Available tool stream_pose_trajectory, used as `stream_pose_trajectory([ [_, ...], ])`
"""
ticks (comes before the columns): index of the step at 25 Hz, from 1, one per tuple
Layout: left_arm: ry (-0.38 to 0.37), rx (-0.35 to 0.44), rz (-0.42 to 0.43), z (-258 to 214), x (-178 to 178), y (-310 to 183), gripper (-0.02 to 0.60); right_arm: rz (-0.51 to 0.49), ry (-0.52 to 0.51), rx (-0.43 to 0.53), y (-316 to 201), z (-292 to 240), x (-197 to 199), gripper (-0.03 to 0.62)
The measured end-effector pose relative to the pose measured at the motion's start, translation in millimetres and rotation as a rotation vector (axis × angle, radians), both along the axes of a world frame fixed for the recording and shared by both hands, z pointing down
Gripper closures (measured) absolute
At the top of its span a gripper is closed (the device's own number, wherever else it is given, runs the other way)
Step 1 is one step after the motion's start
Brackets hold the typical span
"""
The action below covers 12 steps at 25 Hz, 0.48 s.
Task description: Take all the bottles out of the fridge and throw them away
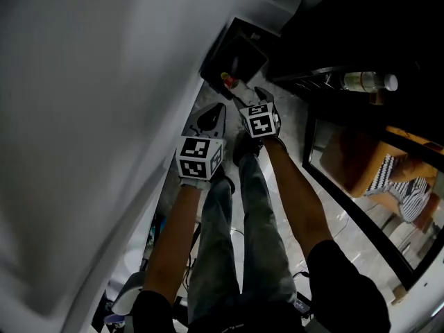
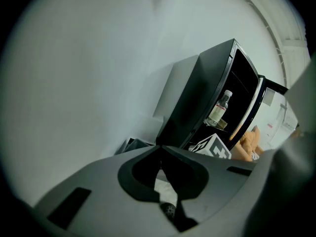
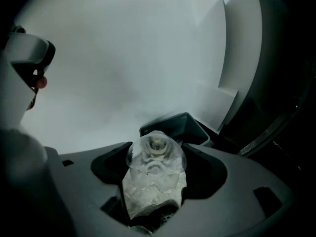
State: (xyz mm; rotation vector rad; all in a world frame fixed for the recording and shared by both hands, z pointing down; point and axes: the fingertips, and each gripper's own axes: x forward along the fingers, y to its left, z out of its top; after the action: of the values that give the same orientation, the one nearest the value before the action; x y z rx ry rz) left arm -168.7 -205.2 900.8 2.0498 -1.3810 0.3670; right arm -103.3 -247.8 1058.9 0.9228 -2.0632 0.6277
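My right gripper [image 1: 247, 96] is shut on a clear plastic bottle [image 3: 154, 168], which shows end-on between its dark pads. It hangs just over a black waste bin [image 1: 234, 55] that stands on the floor against the white wall; the bin [image 3: 183, 126] shows right beyond the bottle. My left gripper [image 1: 210, 118] is beside it, shut with nothing in it, its jaws meeting at the tips [image 2: 160, 151]. Another clear bottle [image 1: 368, 82] with a white cap stands on a shelf of the open black fridge [image 2: 202, 102]; this bottle [image 2: 219, 108] also shows in the left gripper view.
A white wall [image 1: 90, 116] fills the left side. The person's legs [image 1: 243, 214] stand on a pale marbled floor [image 1: 295, 116] between wall and fridge. The fridge's dark door edge [image 1: 354, 207] runs along the right, with orange and striped shapes behind its glass.
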Motion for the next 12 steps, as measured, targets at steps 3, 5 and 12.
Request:
stream_pose_trajectory([
  [3,-0.008,-0.007,0.006,11.0,-1.8,-0.7,0.583,-0.005,0.007,-0.015,-4.4,13.8,-2.2,0.271],
  [5,-0.010,-0.012,0.004,13.3,-3.8,-0.1,0.583,-0.002,0.000,-0.014,-7.1,15.8,-4.4,0.270],
  [12,-0.023,-0.009,-0.004,6.6,-6.8,-4.7,0.583,-0.001,-0.084,0.010,-21.0,-0.6,-20.7,0.264],
])
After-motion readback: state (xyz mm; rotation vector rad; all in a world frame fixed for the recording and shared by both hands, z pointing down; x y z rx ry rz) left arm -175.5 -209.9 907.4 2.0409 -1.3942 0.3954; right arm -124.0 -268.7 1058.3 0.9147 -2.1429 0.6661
